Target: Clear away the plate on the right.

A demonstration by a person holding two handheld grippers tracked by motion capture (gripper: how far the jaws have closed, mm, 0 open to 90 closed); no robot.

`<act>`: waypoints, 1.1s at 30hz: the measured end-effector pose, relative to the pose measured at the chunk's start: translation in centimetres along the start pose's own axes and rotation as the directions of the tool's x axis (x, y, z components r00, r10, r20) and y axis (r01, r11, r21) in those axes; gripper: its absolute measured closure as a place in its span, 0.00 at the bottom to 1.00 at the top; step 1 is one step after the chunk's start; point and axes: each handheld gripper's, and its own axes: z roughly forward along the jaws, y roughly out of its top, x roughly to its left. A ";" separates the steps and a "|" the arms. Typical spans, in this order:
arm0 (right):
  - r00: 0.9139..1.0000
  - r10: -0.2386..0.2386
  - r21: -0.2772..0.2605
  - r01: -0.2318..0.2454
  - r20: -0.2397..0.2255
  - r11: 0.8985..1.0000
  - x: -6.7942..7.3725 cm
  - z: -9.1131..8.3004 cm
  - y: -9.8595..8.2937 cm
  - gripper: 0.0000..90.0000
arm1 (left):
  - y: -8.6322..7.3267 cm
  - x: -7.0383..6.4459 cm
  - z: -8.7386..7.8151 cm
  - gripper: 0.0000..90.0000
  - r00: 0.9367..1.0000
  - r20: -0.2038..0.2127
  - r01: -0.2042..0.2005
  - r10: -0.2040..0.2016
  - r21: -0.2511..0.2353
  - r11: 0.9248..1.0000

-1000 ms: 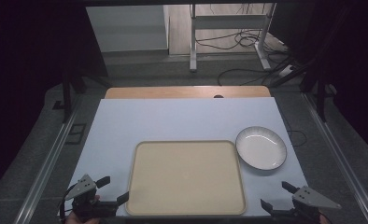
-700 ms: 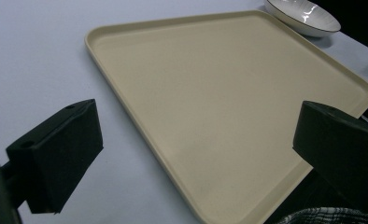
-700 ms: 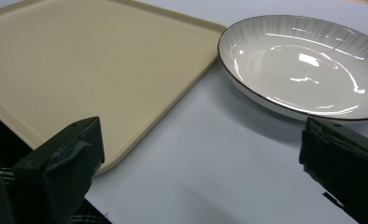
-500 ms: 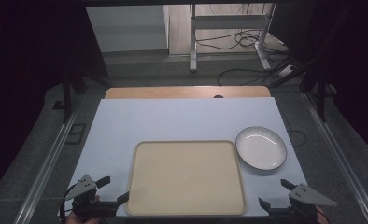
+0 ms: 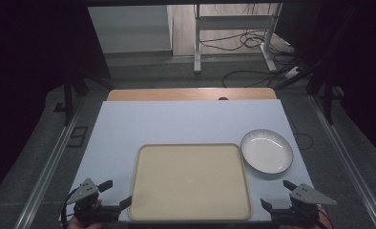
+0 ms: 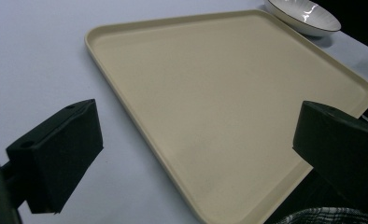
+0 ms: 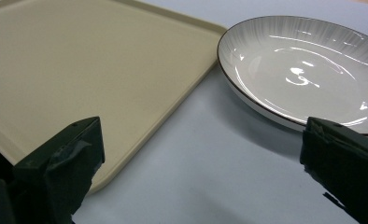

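Observation:
An empty beige tray [image 5: 191, 181] lies on the white tabletop near the front edge. It appears again in the left gripper view, tray [image 6: 229, 93], and in the right gripper view, tray [image 7: 79, 60]. To its right sits a white plate [image 5: 266, 150] with a dark rim, plate [image 7: 303, 70], plate [image 6: 303, 16]. My left gripper [image 5: 115, 193] stands open at the tray's front left corner, nothing between its jaws. My right gripper [image 5: 277, 194] stands open at the tray's front right corner, just in front of the plate.
The white table surface [image 5: 186, 119] stretches behind the tray, with a wooden strip [image 5: 191, 94] at its far edge. Beyond are a desk frame [image 5: 234, 28] and cables [image 5: 243, 43] on the floor. Metal rails run along both sides of the table.
The right gripper has shifted slightly left and forward toward the tray's corner. The left gripper has barely moved.

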 end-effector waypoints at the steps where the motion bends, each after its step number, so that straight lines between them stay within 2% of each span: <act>1: 1.000 -0.001 0.001 0.001 0.000 1.000 0.0 0.1 0.1 0.00 | 0.0 0.0 0.0 0.01 1.000 0.000 0.000 0.000 0.000 1.000; 10: 1.000 -0.023 0.001 0.023 0.019 1.000 0.0 0.7 0.7 0.01 | 0.0 0.0 0.0 0.01 1.000 0.000 0.003 -0.003 0.002 1.000; 20: 0.997 -0.062 0.043 0.060 0.035 0.997 -0.3 1.8 1.1 0.02 | 0.0 0.0 0.1 0.01 1.000 -0.002 0.007 -0.007 0.004 1.000; 33: 0.997 -0.041 0.094 0.035 0.059 0.995 -0.5 3.1 1.3 0.00 | 0.0 0.0 0.1 0.01 1.000 -0.005 0.006 -0.006 0.003 1.000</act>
